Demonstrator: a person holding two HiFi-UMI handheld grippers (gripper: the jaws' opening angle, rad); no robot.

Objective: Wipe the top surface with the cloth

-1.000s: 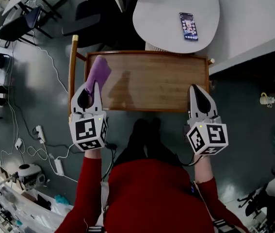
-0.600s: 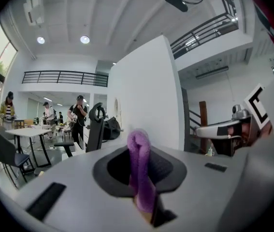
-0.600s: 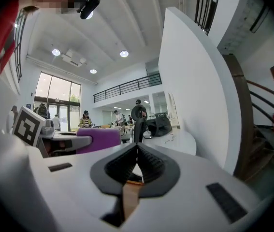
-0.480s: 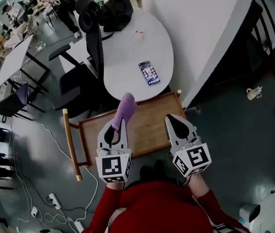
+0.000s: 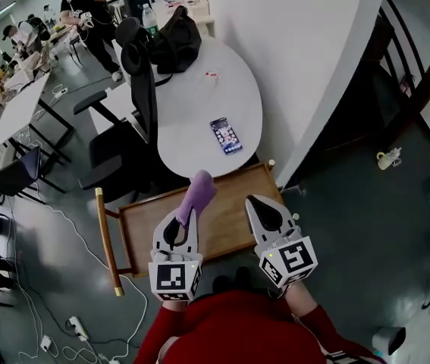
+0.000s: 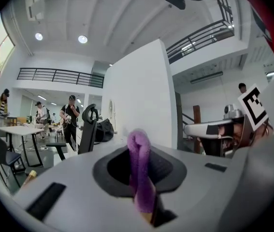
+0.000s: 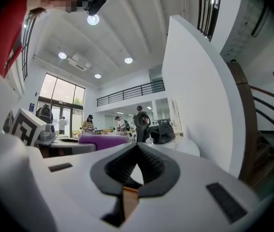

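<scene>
The wooden tray top (image 5: 226,230) lies below and in front of me, with a raised rim and a brass-coloured handle at its left. My left gripper (image 5: 182,217) is shut on a purple cloth (image 5: 197,190), which sticks up past its tips over the tray's left half. In the left gripper view the cloth (image 6: 140,170) stands pinched between the jaws, held in the air. My right gripper (image 5: 263,212) hovers over the tray's right half, shut with nothing in it. The right gripper view shows its tips (image 7: 137,147) closed and the cloth (image 7: 103,140) off to the left.
A white oval table (image 5: 199,112) stands just beyond the tray with a phone (image 5: 226,136) and a black bag (image 5: 177,30) on it. A black office chair (image 5: 137,82) is at its left. A white wall (image 5: 313,59) runs along the right. Cables (image 5: 63,332) lie on the floor.
Both grippers have risen off the tray and come closer together, pointing more level. The cloth stays in the left gripper. The head view now takes in the room beyond.
</scene>
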